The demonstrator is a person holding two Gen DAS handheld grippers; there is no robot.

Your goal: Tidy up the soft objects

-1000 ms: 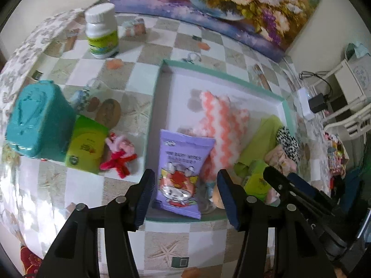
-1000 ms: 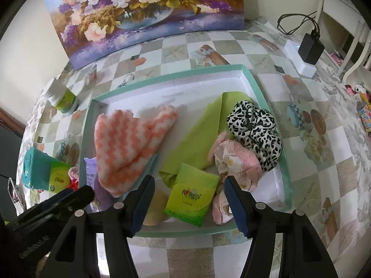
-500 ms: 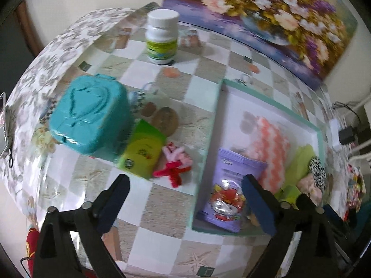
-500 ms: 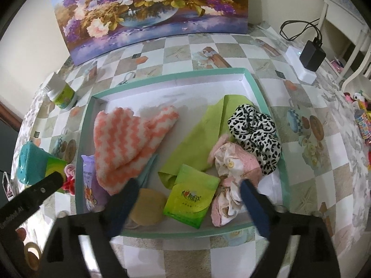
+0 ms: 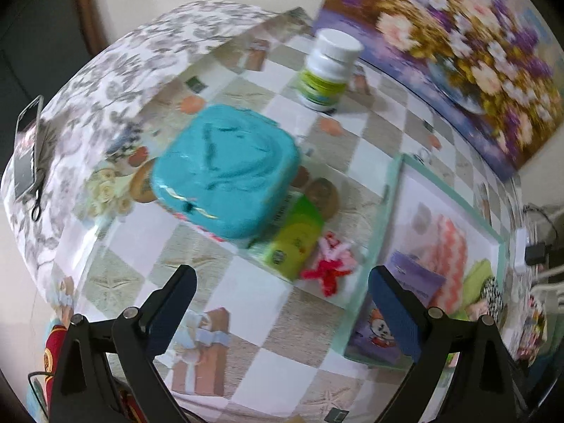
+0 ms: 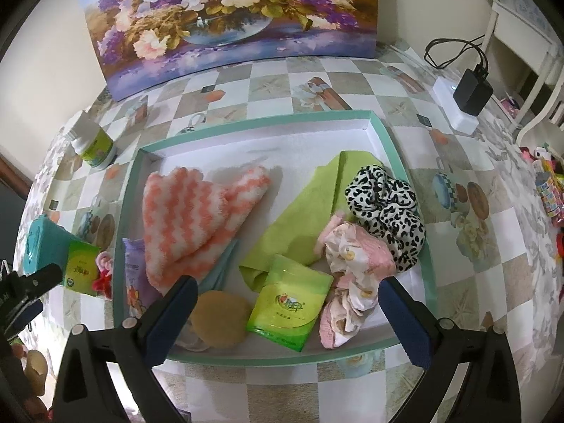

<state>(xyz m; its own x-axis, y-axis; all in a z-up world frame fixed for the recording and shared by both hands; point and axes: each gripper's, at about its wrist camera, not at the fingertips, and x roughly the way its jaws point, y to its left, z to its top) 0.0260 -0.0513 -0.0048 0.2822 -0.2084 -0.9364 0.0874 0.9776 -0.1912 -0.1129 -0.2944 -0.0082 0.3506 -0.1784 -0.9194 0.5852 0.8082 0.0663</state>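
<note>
A teal-rimmed white tray [image 6: 398, 148] holds an orange-and-white wavy cloth [image 6: 190, 218], a green cloth [image 6: 299, 225], a leopard scrunchie [image 6: 384, 204], a pink baby garment [image 6: 356, 264], a green tissue pack [image 6: 289, 303], a tan sponge [image 6: 220, 313] and a purple wipes pack [image 6: 135, 282]. My right gripper [image 6: 287, 292] hangs open above the tray's near edge, nothing between its fingers. Left of the tray, my left gripper [image 5: 280, 289] is open over the table. Beyond it lie a red-and-pink bow [image 5: 331, 264] and a second green pack [image 5: 296, 239].
A teal lidded box [image 5: 225, 169] stands by the green pack, with a white-capped bottle [image 5: 328, 70] behind it. A flower painting [image 6: 225, 17] leans on the back wall. A charger and power strip [image 6: 465, 95] sit at the right. The tablecloth drops off at the left.
Both grippers have gone from half closed to wide open. The left one has swung left, off the purple wipes pack in the tray and over the table beside it. The right one stayed put.
</note>
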